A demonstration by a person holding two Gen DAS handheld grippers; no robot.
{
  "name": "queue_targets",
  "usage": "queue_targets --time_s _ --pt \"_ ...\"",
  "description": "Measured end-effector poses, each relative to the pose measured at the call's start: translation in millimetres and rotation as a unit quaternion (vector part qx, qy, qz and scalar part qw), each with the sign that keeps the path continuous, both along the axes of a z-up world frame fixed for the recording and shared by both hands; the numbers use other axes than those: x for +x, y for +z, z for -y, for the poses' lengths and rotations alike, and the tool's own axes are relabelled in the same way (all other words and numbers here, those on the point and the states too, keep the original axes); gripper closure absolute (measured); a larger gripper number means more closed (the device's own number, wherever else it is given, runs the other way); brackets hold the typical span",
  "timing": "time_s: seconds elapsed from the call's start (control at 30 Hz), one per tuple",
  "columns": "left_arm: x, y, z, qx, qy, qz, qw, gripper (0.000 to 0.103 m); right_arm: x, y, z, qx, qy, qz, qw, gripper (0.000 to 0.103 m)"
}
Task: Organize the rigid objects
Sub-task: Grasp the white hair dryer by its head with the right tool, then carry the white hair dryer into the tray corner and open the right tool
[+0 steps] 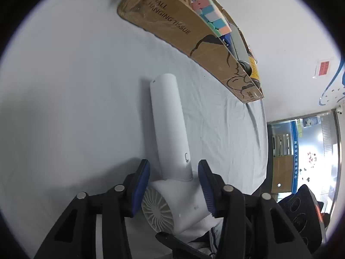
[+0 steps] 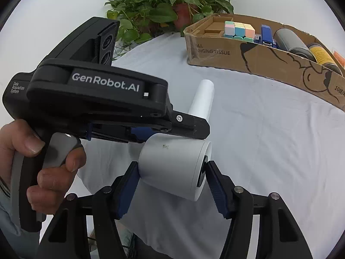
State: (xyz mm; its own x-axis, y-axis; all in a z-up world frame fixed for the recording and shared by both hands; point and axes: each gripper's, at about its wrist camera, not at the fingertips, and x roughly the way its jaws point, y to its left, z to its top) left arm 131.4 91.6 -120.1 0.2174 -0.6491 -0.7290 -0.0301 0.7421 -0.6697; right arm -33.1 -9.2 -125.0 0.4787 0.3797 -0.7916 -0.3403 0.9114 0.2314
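Note:
A white hair dryer (image 1: 166,118) lies on the white cloth, its handle pointing away from me in the left wrist view. My left gripper (image 1: 173,166) straddles the spot where the handle meets the body, and its blue pads (image 1: 143,185) rest against the body's sides. In the right wrist view the left gripper (image 2: 200,129) reaches over the dryer from the left, held by a person's hand (image 2: 43,161). My right gripper (image 2: 172,164) is shut on the hair dryer's barrel (image 2: 170,157), with one pad on the rear end and the other on the nozzle face.
An open cardboard box (image 2: 269,62) stands at the back right. It holds a pastel cube (image 2: 238,31), a blue stapler (image 2: 266,35) and two cans (image 2: 291,41). A potted plant (image 2: 163,4) stands behind it. The table's edge (image 1: 266,151) is close on the right of the left wrist view.

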Motion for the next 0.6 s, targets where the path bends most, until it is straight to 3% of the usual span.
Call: queue_targets --time_s 0.17,0.27,0.3,0.4,0.47,0.53,0.57,0.6 --pt "14.3 22.6 -0.3 0.022 -0.005 0.026 0.9994 0.077 12.8 23.9 -3.5 -0.006 -0.005 0.046 0.999 0.046" --pt "34.9 56.8 -4.7 0.033 -0.012 0.068 0.9971 0.103 47.2 48.8 6.8 0.010 -0.023 0.078 0.997 0.047" --pt "47.6 69.8 -4.5 0.014 -0.024 0.083 0.9962 0.103 61.1 57.6 6.5 0.018 -0.023 0.082 0.996 0.048" --pt "86.4 102.8 3.1 0.038 -0.042 0.134 0.9894 0.103 106.6 84.5 -1.4 0.021 -0.020 0.110 0.993 0.048" --pt "114.1 110.5 -2.0 0.023 -0.046 0.131 0.9900 0.103 132.0 88.4 -3.0 0.022 -0.014 0.099 0.995 0.049" --pt "128.4 112.7 -13.7 0.033 -0.035 0.124 0.9911 0.102 138.9 88.4 1.0 0.024 -0.011 0.087 0.996 0.049" --pt "129.2 110.8 -19.0 0.035 -0.031 0.119 0.9919 0.097 136.9 87.0 5.4 0.025 -0.007 0.077 0.997 0.048" --pt "124.3 105.1 -28.1 0.029 -0.031 0.111 0.9929 0.083 130.8 82.4 11.1 0.026 -0.008 0.060 0.998 0.048"
